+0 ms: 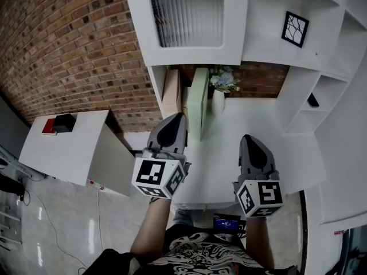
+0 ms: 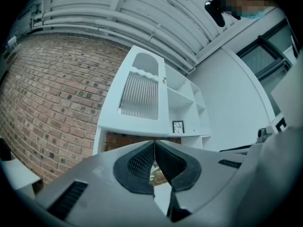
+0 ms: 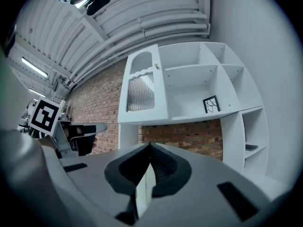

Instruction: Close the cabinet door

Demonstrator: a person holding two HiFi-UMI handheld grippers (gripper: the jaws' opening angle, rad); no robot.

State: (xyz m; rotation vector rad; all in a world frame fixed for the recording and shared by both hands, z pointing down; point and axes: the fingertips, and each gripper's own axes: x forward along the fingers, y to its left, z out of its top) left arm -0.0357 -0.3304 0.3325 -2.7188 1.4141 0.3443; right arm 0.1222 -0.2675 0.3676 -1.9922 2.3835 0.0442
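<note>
Left tongs (image 1: 176, 117) and right tongs (image 1: 249, 137) side by side over the table's (image 1: 213, 171) near edge in the head view, well short of the cabinet door (image 1: 186, 13) above the far edge. Left gripper view: tips together on nothing, door (image 2: 139, 96) flush with its frame. Right gripper view: likewise closed and empty, door (image 3: 141, 92) flush. Seemingly shut already; no push called for, at most a check of the seam.
</note>
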